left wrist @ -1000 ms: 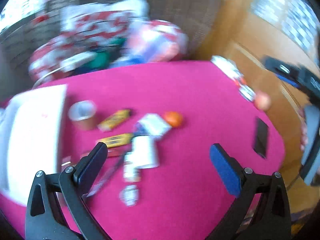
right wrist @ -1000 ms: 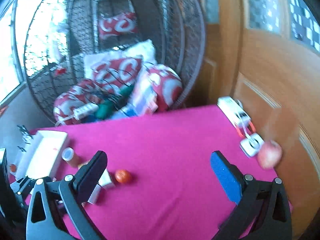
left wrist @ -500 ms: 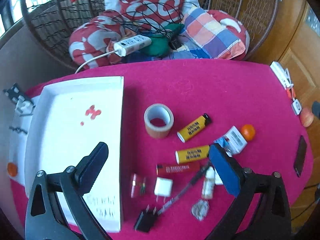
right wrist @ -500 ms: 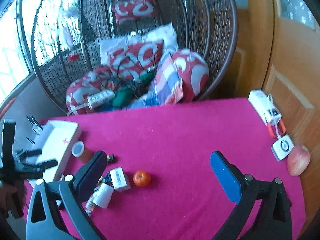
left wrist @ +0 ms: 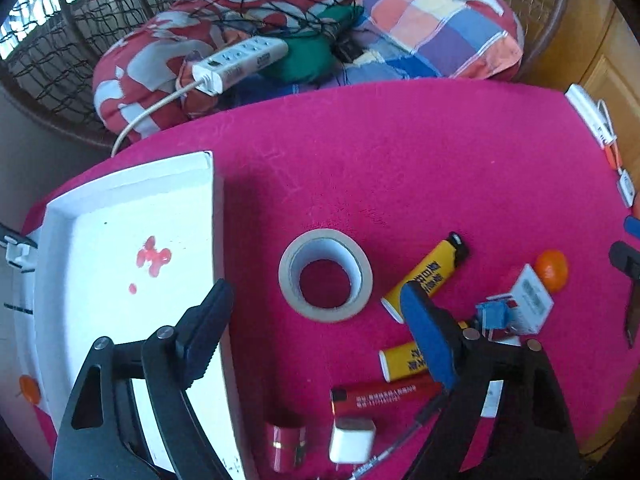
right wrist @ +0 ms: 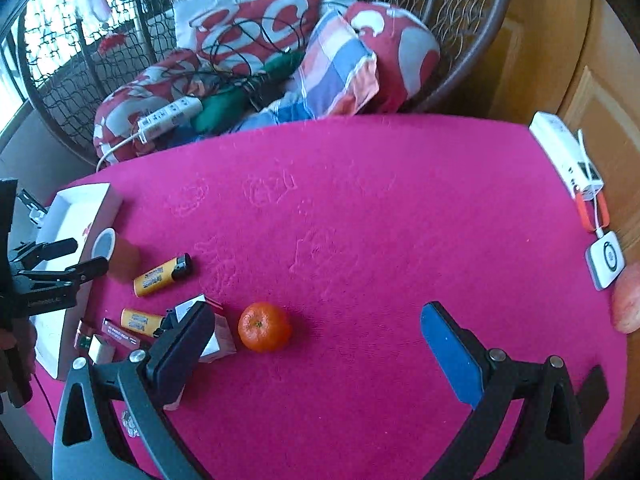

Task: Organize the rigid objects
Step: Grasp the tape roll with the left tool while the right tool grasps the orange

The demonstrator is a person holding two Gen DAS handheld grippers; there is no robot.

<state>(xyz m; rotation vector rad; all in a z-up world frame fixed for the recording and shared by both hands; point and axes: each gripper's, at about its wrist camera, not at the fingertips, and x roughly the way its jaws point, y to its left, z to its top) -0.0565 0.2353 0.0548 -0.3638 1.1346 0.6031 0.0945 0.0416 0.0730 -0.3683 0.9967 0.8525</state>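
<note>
We are hovering the left gripper (left wrist: pixel 316 320), fingers released, over the tape roll (left wrist: pixel 325 275). Right gripper (right wrist: pixel 320 344) is idling, spread, empty. Best centring before clamping, then carrying to the tray (left wrist: pixel 120 200) at nine o'clock.

A magenta-clothed surface (right wrist: pixel 360 208) fills the foreground. At 12 o'clock a wicker hanging chair (right wrist: pixel 460 40) holds red-and-white cushions (right wrist: pixel 256 28). Wooden panelling (right wrist: pixel 592 92) stands at 2 o'clock; daylight enters at 10 o'clock.

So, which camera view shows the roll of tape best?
The left wrist view: the roll of tape lies central, its ring and hole fully visible. In the right wrist view it is small, at the far left beside the white tray.
</note>
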